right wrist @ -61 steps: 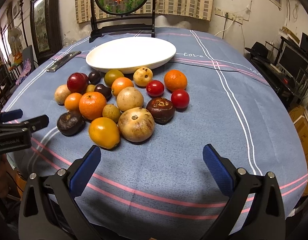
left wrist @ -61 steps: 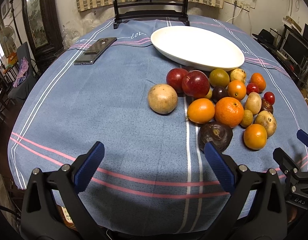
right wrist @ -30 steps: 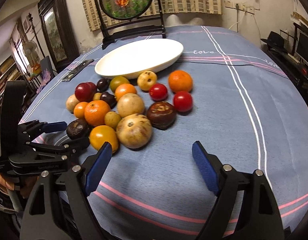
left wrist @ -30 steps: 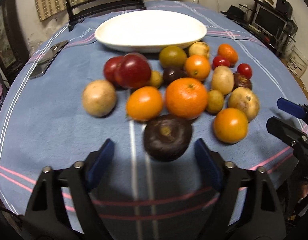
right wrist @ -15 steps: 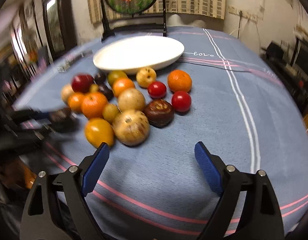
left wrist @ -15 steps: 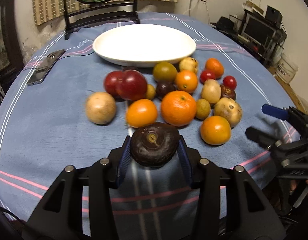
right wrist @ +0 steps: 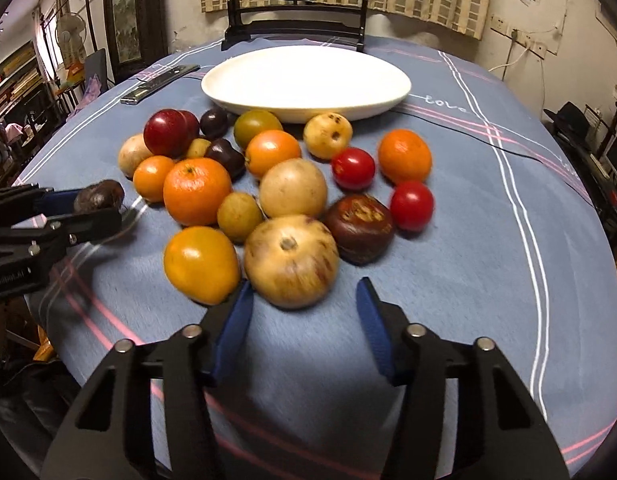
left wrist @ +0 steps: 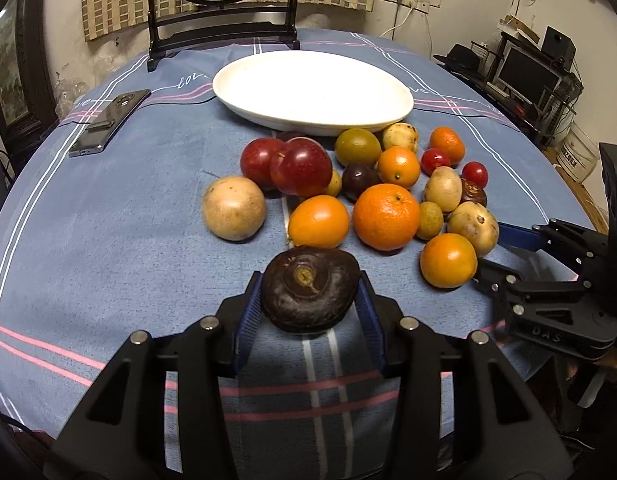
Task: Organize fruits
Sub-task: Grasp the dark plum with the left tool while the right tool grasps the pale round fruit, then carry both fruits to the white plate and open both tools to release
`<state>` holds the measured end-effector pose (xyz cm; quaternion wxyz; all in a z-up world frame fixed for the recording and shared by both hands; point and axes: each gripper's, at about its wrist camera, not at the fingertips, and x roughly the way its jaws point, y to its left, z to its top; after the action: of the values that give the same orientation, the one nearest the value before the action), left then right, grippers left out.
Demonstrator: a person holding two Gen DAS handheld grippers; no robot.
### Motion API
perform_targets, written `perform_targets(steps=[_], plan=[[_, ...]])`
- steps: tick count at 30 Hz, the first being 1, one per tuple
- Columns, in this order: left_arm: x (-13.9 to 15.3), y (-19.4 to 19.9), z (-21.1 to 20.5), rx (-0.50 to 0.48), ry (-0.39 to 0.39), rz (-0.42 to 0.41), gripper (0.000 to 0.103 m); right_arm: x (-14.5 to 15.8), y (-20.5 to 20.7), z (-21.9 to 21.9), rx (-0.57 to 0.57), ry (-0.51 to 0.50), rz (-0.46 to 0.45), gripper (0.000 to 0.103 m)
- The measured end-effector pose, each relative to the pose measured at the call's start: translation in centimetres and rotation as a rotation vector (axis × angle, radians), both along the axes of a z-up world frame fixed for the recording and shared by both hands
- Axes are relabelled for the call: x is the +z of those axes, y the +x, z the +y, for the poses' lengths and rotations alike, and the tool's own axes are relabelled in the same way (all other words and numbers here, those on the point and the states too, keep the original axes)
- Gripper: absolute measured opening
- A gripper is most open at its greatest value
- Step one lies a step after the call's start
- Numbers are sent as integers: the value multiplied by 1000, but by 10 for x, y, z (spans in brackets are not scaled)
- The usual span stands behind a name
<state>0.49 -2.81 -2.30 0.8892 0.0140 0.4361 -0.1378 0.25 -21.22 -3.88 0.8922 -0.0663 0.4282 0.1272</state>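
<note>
My left gripper (left wrist: 308,304) is shut on a dark purple-brown fruit (left wrist: 310,288) and holds it just above the blue cloth; it also shows at the left of the right wrist view (right wrist: 98,196). My right gripper (right wrist: 304,316) is open and empty, its fingers just short of a large tan fruit (right wrist: 290,260); it also shows in the left wrist view (left wrist: 496,252), beside an orange fruit (left wrist: 448,260). A pile of oranges (left wrist: 386,216), red plums (left wrist: 300,166), small tomatoes (right wrist: 411,205) and brown fruits lies before an empty white oval plate (left wrist: 312,92).
A phone (left wrist: 108,122) lies on the cloth at the left of the plate. A dark wooden stand with a round picture (left wrist: 224,4) stands behind the plate. The round table (right wrist: 488,240) drops off at its edges; shelves and screens are at the right.
My left gripper moved up to the dark fruit, shut on it and now holds it. My right gripper moved forward to the tan fruit and narrowed, still open.
</note>
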Motion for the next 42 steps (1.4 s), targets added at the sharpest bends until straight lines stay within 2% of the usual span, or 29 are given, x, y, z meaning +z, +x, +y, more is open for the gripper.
perform_targets(steps=[5,12,20,25,28,32,34,38,42], plan=[[-3,3,0,-6,0,11,46,1,9,3,-26,28,-1,45],[1,5,7,16,3,-7,46,7,-2,-10,-13,91,-1,45],[31,17,18,25,19,-89,46,48,-6,-28,16,164,-90,45],[71,68,12,8,25,-162,46,87,41,-17,59,109,-176,45],[87,116,-2,-19,40,-194,46,97,91,-7,82,112,-166,45],[73,188,-23,-26,65,-98,46,79,167,4,61,80,-50,45],[56,223,-32,0,116,-35,46,62,201,6,34,60,13,45],[29,261,-38,15,115,49,46,42,238,7,7,12,63,44],[14,277,-38,22,115,85,47,36,260,12,3,-11,88,46]])
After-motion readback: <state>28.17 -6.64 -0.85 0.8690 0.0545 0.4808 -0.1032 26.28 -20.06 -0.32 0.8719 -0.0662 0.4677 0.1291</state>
